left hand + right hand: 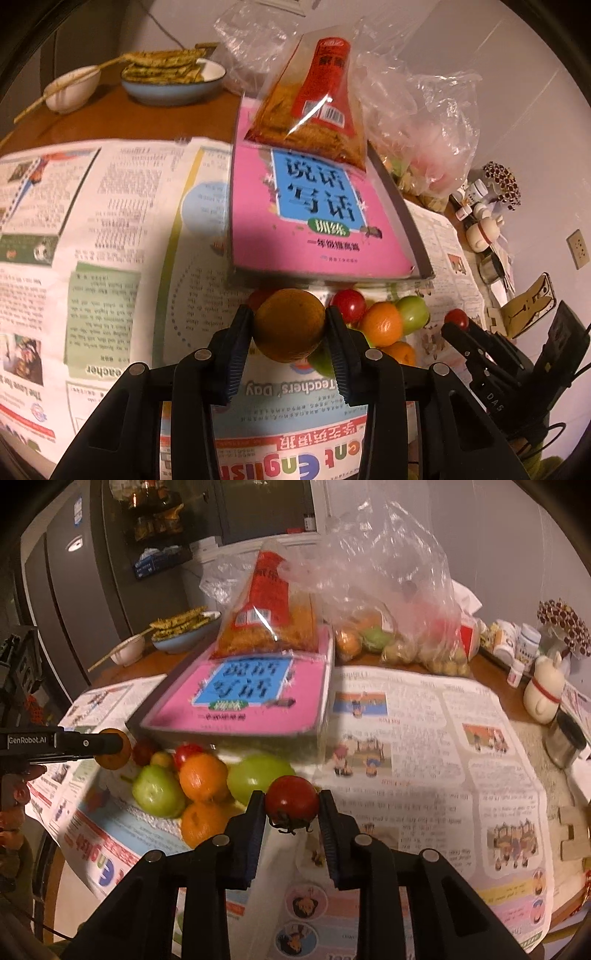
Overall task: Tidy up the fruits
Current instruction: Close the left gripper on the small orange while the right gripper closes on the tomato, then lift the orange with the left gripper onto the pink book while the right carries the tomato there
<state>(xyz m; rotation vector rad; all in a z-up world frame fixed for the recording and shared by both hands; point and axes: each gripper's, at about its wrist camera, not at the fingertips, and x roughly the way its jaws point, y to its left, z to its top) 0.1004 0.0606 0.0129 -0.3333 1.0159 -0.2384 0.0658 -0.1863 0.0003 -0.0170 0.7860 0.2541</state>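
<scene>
Gripping one brown fruit [289, 325] (left jaws) and one tomato [291, 799] (right jaws), two oranges [203, 777] lie piled.

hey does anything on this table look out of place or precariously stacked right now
Yes. A crinkly clear snack packet with a red label leans tilted on the far end of the pink book, itself lying on a grey tray. Odd perch; it might slide. The loose fruit pile sits directly on newspaper.
</scene>
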